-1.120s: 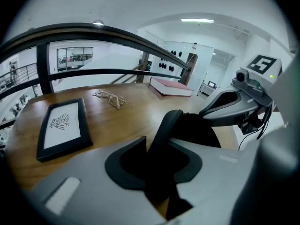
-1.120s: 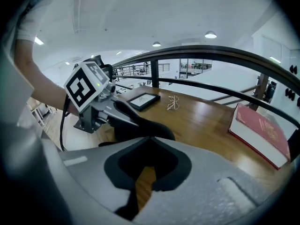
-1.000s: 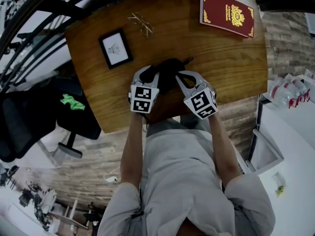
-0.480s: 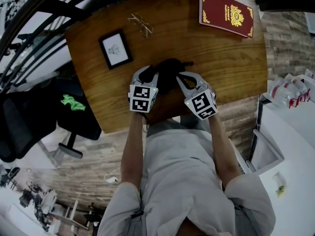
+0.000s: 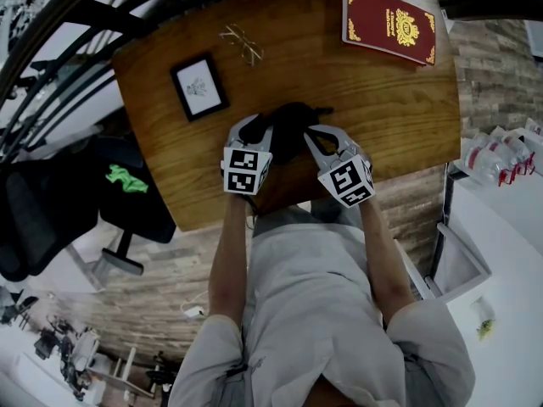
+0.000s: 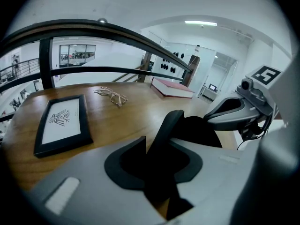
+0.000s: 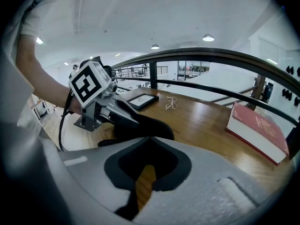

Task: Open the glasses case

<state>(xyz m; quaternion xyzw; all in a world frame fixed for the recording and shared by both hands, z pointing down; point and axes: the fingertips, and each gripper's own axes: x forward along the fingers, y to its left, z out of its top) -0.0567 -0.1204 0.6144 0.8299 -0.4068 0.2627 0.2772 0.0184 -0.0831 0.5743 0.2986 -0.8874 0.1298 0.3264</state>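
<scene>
Left gripper (image 6: 158,142), jaws closed on upright black flap of glasses case (image 6: 201,131). Picture frame (image 6: 61,123) at 9 o'clock, glasses (image 6: 111,95) at 11, red book (image 6: 172,88) at 12, right gripper (image 6: 220,116) at 3, over the case.

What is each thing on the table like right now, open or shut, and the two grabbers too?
glasses case, on the table, a black edge pinched; open or shut, I can't tell.
left gripper, shut on the glasses case.
right gripper, jaws slightly apart, nothing between them.
red book, closed, lying flat.
picture frame, lying flat, face up.
glasses, lying on the table, outside the case.
</scene>
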